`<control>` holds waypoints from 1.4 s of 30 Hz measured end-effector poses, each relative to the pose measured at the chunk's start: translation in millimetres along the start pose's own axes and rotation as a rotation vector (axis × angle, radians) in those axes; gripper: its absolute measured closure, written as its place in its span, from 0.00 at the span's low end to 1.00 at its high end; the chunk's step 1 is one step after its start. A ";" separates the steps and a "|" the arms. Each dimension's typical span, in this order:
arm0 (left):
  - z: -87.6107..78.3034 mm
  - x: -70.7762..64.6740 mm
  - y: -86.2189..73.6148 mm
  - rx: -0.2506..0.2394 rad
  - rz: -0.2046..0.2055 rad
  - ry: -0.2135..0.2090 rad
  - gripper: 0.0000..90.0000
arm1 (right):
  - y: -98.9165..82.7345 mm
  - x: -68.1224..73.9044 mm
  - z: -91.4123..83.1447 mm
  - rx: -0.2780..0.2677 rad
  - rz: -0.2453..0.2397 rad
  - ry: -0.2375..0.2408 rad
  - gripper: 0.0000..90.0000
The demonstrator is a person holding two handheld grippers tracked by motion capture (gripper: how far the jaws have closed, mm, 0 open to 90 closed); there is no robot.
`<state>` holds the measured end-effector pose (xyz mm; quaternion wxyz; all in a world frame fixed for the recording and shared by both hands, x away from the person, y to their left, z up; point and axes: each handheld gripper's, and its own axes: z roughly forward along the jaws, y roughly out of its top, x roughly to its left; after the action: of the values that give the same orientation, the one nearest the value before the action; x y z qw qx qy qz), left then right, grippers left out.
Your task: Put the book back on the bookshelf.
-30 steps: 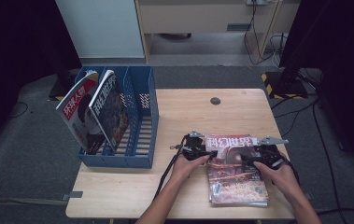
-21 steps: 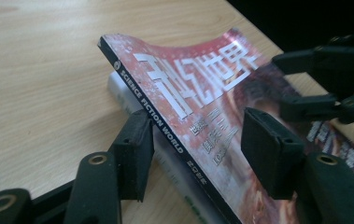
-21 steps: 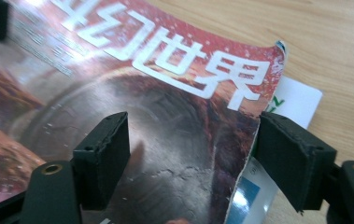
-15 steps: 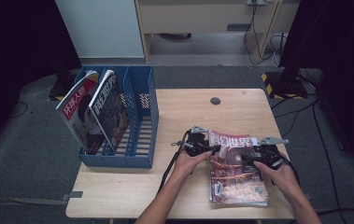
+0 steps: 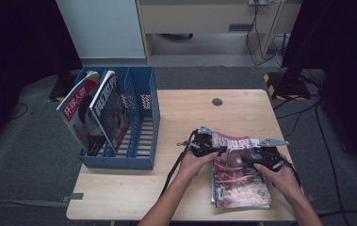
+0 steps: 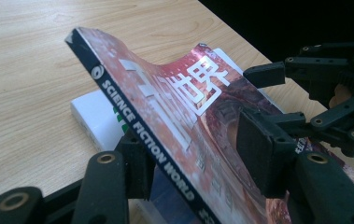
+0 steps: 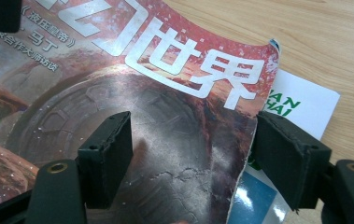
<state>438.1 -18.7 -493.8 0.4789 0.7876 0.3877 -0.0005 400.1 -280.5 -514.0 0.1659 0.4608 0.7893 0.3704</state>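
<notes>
The table (image 5: 133, 197) carries a blue file rack (image 5: 141, 117) at its left side; all positions below are given relative to this rack. 2 magazines (image 5: 93, 113) lean in the rack's left compartments, and its rightmost compartment appears free.

To the right of the rack, well apart from it, a stack of magazines (image 5: 235, 193) lies flat near the table's front edge. The top magazine (image 5: 235, 162) (red cover, spine marked SCIENCE FICTION WORLD) is the working item. Compared with 1 second ago, its rack-side spine edge has come up off the stack: the left gripper view shows the spine (image 6: 137, 116) tilted clear of the white magazine below (image 6: 93, 121).

The left gripper (image 5: 203, 143) has just been closing. 1 jaw sits under the spine and 1 over the cover; whether the pads press fully cannot be confirmed. The right gripper (image 5: 263, 157), on the side away from the rack, straddles the cover's far edge with 1 jaw on the cover and 1 past the edge. It is open and grips nothing.

Assessment: separation from the stack is under way. Transfer toward the rack's free compartment probably follows once the grip is secure.
</notes>
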 end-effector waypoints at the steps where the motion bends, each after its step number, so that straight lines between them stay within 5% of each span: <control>1: 1.2 -0.9 0.2 0.000 -0.001 0.001 0.54 | 0.1 0.3 -0.2 -0.001 0.000 0.005 0.32; 11: 3.9 -3.0 0.2 0.007 -0.002 0.010 0.56 | 1.8 6.5 -1.0 -0.008 -0.026 0.025 0.32; 20: -4.0 -8.0 4.9 -0.033 -0.012 0.032 0.72 | 1.3 8.3 0.4 0.010 -0.027 0.024 0.24; 32: -23.8 -17.0 16.0 -0.074 0.074 0.041 0.84 | 2.6 9.8 -0.7 0.008 -0.010 0.098 0.08; 42: -38.1 -24.2 23.0 -0.089 0.150 0.029 0.87 | 3.4 7.0 -1.6 0.026 -0.012 0.164 0.08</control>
<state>421.2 -10.2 -446.9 0.5066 0.7922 0.3342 0.0640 397.5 -274.2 -509.9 0.0971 0.4264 0.8076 0.3956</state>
